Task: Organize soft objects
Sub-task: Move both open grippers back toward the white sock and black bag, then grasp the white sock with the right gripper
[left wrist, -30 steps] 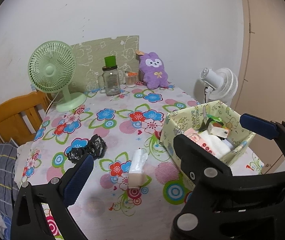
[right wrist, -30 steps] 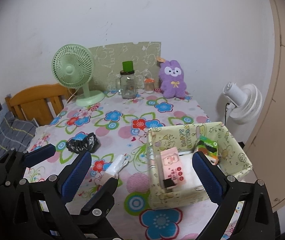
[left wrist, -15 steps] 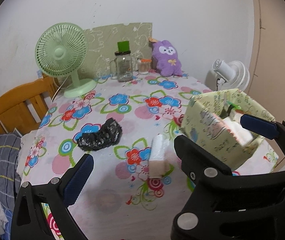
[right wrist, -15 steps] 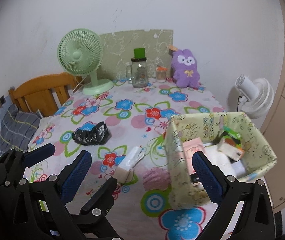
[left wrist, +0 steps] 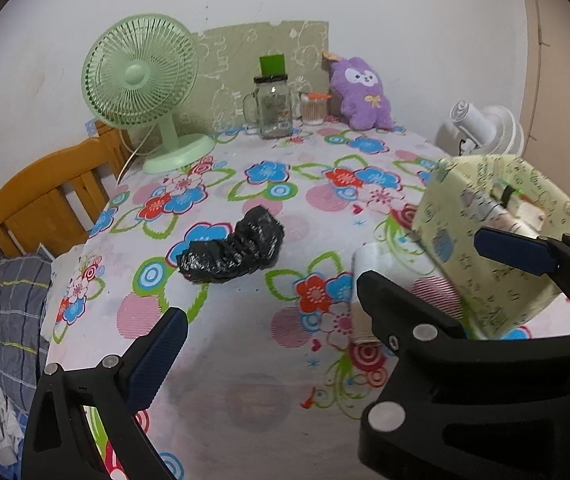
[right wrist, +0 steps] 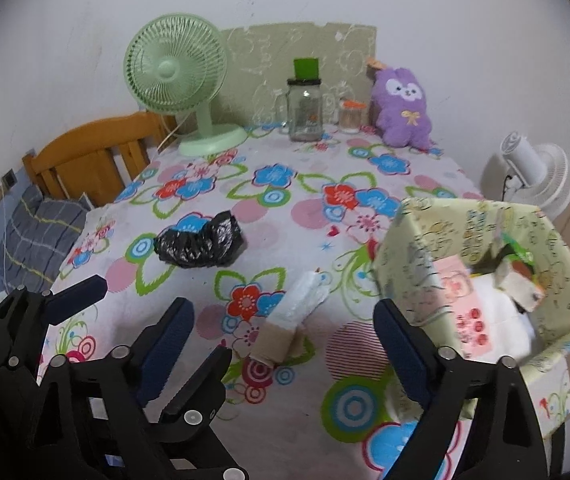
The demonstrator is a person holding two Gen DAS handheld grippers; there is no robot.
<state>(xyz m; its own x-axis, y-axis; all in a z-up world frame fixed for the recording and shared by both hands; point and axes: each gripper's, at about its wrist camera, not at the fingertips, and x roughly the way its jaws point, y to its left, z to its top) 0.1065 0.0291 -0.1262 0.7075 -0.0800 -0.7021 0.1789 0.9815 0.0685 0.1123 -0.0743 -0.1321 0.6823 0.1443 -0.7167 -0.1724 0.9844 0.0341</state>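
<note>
Left wrist view: approach step. The left gripper [left wrist: 269, 344] hangs wide and empty; the black bag [left wrist: 232, 251] lies mid-frame, and reaching it calls for more descent.

Right wrist view: the right gripper [right wrist: 285, 356], jaws closing, brackets the white roll [right wrist: 291, 316] untouched. The box [right wrist: 413, 240], right, holds packets.
</note>
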